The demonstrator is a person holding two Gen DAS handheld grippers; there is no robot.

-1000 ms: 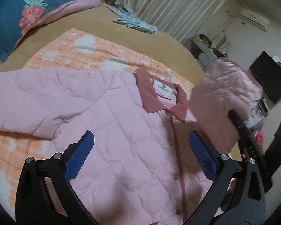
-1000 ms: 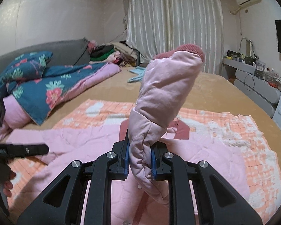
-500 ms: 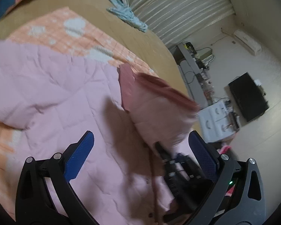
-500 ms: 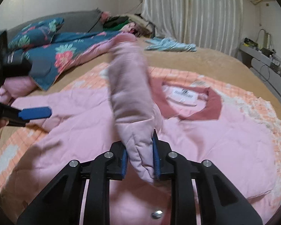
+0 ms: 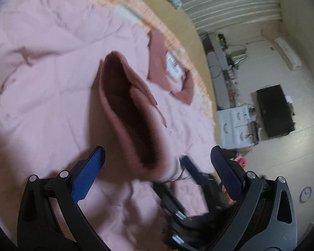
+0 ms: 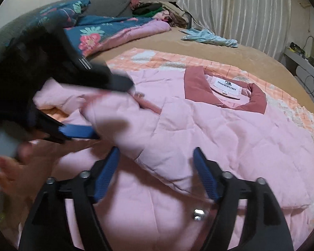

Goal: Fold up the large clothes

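A pink quilted jacket (image 6: 230, 133) with a dark pink collar (image 6: 198, 83) lies spread on the bed. Its sleeve (image 6: 148, 138) lies folded across the chest. In the left wrist view the sleeve's dark pink cuff (image 5: 131, 113) gapes open toward the camera. My right gripper (image 6: 157, 167) is open, its pads on either side of the sleeve's edge, not gripping. My left gripper (image 5: 157, 167) is open and empty just above the cuff. It also shows blurred in the right wrist view (image 6: 77, 129), with a hand below it.
An orange checked blanket (image 6: 157, 58) lies under the jacket on the tan bedspread (image 6: 251, 58). A blue floral quilt (image 6: 98, 31) and piled clothes sit at the head. A light blue garment (image 6: 209, 37) lies near the curtains. Drawers and a TV (image 5: 276, 110) stand beside the bed.
My right gripper has laid the sleeve down across the jacket's chest and opened, letting go of it. My left gripper has moved in close over the cuff.
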